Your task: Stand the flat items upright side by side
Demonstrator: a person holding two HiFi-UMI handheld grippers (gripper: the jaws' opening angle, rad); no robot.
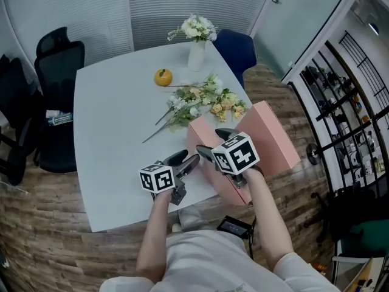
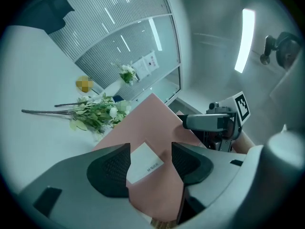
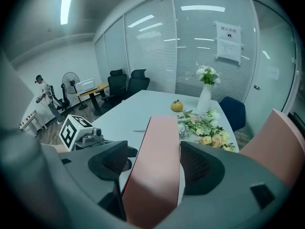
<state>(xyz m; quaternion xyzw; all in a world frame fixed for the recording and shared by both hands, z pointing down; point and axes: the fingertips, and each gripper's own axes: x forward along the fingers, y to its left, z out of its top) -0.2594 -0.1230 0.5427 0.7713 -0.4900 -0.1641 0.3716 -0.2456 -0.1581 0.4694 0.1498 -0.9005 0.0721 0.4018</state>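
left hand-held gripper [image 2: 150, 152]: looks clenched on the narrow edge of the near pink box [image 3: 153, 190]. The box and its white label [image 2: 143, 163] fill the gap between the jaws. It points roughly level.
right hand-held gripper [image 3: 153, 147]: released. It straddles the same box's top edge from above, with a gap showing at the pad on the person's left, so it carries no load.
near pink box: stands on edge at the near right corner of the surface [image 1: 115, 163], close to the near edge.
step (judgement): settle this box upright, then free the right hand-held gripper for the second one.
how to do it well: hold the left grip until the box's bottom edge sits flat. Lift the right jaws straight off without brushing the top edge, since a tall thin box will tip on a side nudge. Push it a little in from the near edge before letting go.
far pink box [image 1: 272, 135]: at the right edge of the surface, broad face tilted towards the camera. Whether it stands or leans cannot be told. It is near the first box, and no contact between them is visible.
next need (judgement): grip it by a narrow edge, square it parallel to the first box and close the gap face to face.
flowers [image 1: 200, 102]: loose stems just beyond both boxes, towards mid-surface. Keep the boxes on the near side of them.
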